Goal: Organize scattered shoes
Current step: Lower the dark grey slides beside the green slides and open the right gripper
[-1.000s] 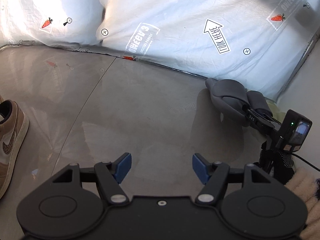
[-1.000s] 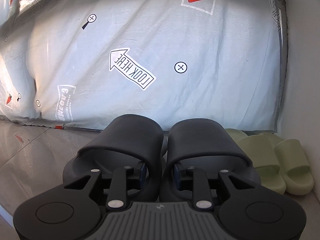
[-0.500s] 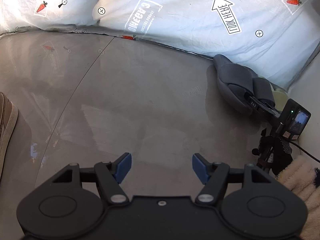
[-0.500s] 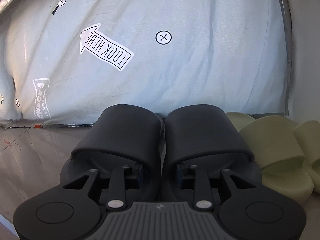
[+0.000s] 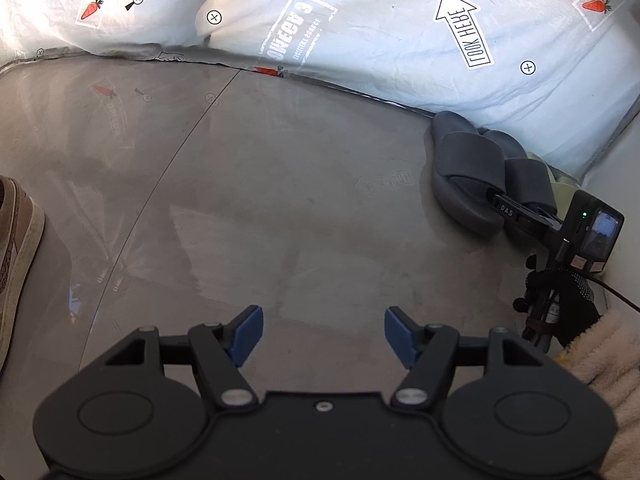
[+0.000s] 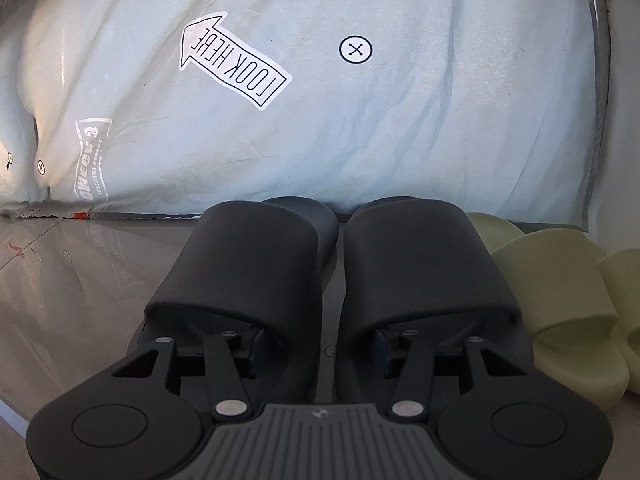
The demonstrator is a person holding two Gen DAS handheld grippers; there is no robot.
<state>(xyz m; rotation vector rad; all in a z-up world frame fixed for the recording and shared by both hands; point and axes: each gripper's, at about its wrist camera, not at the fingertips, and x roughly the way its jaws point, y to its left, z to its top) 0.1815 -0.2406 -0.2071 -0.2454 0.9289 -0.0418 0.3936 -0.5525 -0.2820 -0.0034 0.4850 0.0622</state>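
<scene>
Bedding (image 6: 360, 140) edges a grey floor (image 5: 280, 200); dark slides (image 6: 248, 272) lie paired against it beside green slides (image 6: 560, 292). Right gripper (image 6: 320, 346) spread, one finger inside each. Left gripper (image 5: 324, 334) apart, empty. Brown sneaker (image 5: 16, 264) strays far left.

We see our left gripper (image 5: 323, 334) hovering with jaws spread wide over bare grey floor (image 5: 280, 200). A tan sneaker (image 5: 16, 272) sits far left; dark slides (image 5: 472, 168) lie against the white bedding (image 5: 380, 32).
</scene>
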